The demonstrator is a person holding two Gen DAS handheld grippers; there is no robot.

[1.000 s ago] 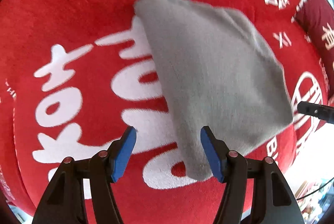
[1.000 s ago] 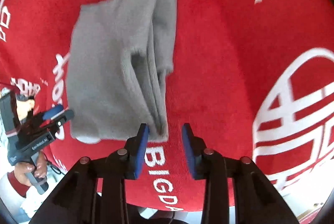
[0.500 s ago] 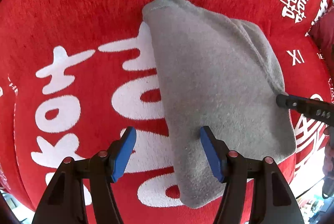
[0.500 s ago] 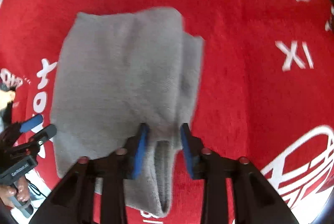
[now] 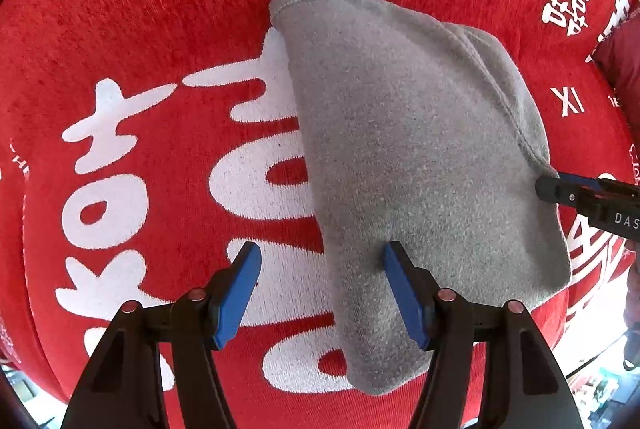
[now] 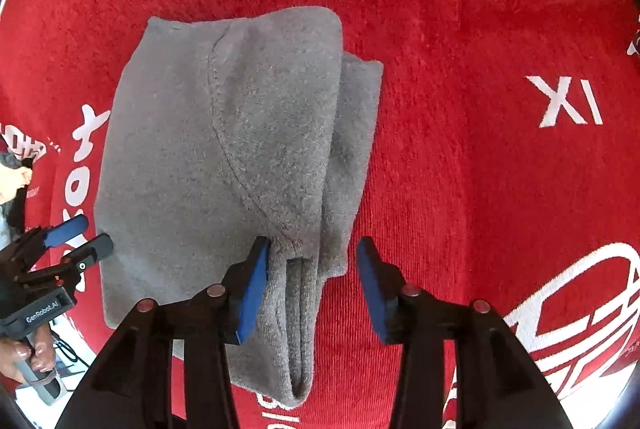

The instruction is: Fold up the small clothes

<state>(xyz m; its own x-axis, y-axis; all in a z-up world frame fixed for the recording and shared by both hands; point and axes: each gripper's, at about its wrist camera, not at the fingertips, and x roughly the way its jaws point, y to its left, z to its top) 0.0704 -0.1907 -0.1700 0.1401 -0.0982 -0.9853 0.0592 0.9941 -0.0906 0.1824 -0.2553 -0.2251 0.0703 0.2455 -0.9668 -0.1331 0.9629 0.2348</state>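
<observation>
Grey knit garment (image 5: 404, 165) lies folded in stacked layers mid-frame on the red cloth (image 5: 140, 9); I have both left tongs (image 5: 320, 293) and right tongs (image 6: 310, 289) released over its edges, so I judge only final squaring remains.

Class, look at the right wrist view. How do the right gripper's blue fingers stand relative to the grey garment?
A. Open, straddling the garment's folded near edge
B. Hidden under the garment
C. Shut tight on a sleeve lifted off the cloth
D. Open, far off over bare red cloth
A: the right gripper stands open, its blue fingers spread either side of the folded edge of the grey garment, which lies flat on the red cloth.
</observation>
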